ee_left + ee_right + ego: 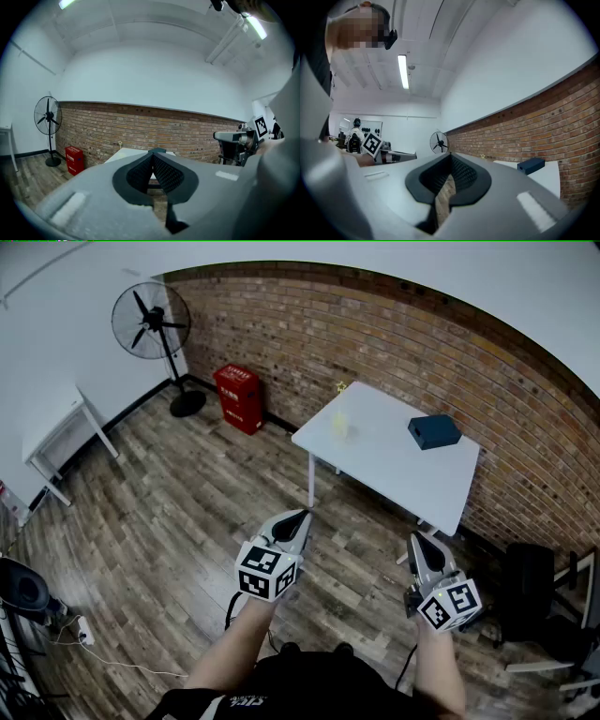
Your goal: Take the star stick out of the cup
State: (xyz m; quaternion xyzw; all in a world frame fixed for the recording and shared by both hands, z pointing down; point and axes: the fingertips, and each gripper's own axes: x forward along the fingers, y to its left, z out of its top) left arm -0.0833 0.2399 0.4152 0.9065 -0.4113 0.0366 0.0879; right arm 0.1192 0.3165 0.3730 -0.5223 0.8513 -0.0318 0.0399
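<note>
White table against brick wall; blue box on table; red box left of table; fan further left; black chair right of table

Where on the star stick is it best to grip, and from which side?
Grip the star stick on its bare shaft, between the cup rim and the star, coming from the near side. It stands about upright with the star on top, so a straight lift should free it.
</note>
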